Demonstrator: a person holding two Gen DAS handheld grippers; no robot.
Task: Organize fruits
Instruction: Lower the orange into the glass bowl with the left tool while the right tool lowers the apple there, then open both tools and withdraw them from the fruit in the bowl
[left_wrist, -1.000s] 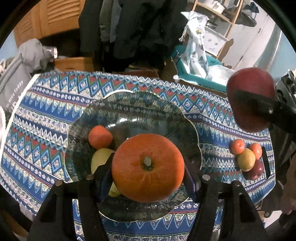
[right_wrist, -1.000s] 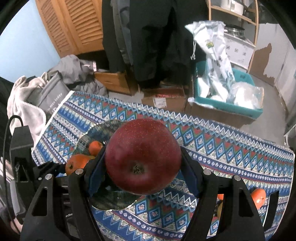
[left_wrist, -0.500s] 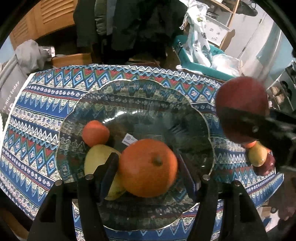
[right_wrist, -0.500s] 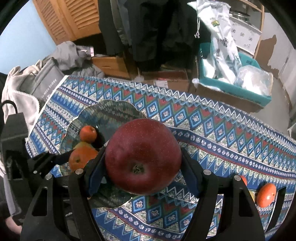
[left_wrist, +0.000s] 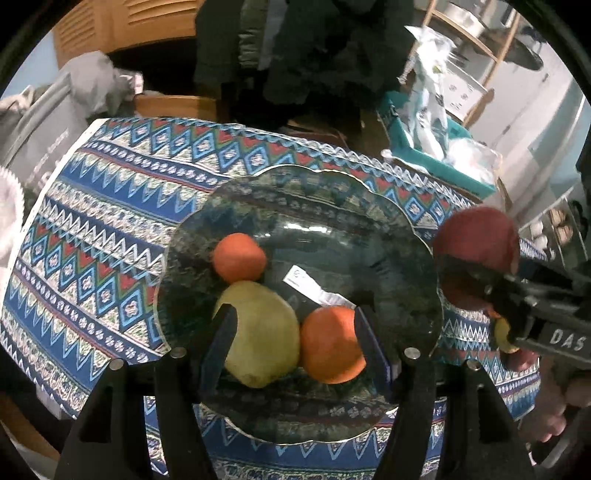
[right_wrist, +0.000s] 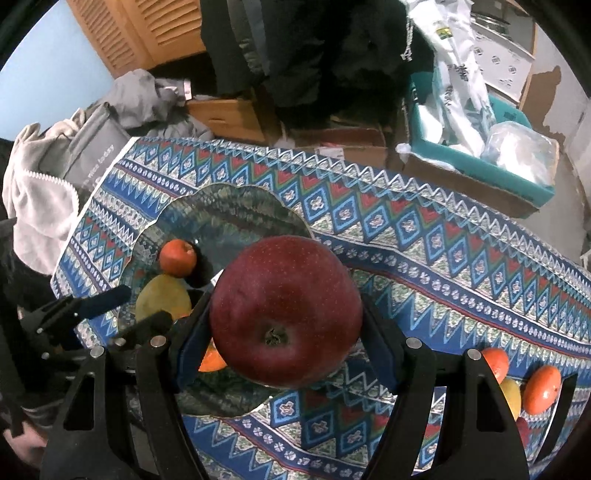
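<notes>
A dark glass plate (left_wrist: 332, 206) lies on the patterned tablecloth and holds a small orange fruit (left_wrist: 239, 257), a yellow-green fruit (left_wrist: 262, 334) and an orange (left_wrist: 330, 345). My left gripper (left_wrist: 295, 339) is open low over the plate, its fingers either side of the yellow-green fruit and the orange. My right gripper (right_wrist: 284, 325) is shut on a big red apple (right_wrist: 286, 310) and holds it above the plate's right edge (right_wrist: 236, 199). The apple also shows in the left wrist view (left_wrist: 476, 254).
A few more small fruits (right_wrist: 539, 384) lie on the cloth at the right end of the table. Behind the table are a teal bin with bags (right_wrist: 480, 122), cardboard boxes (right_wrist: 221, 114), hanging dark clothes and grey bags at the left.
My left gripper has opened and let the orange go onto the plate beside the yellow-green fruit. My right gripper with the apple has moved left, closer to the plate.
</notes>
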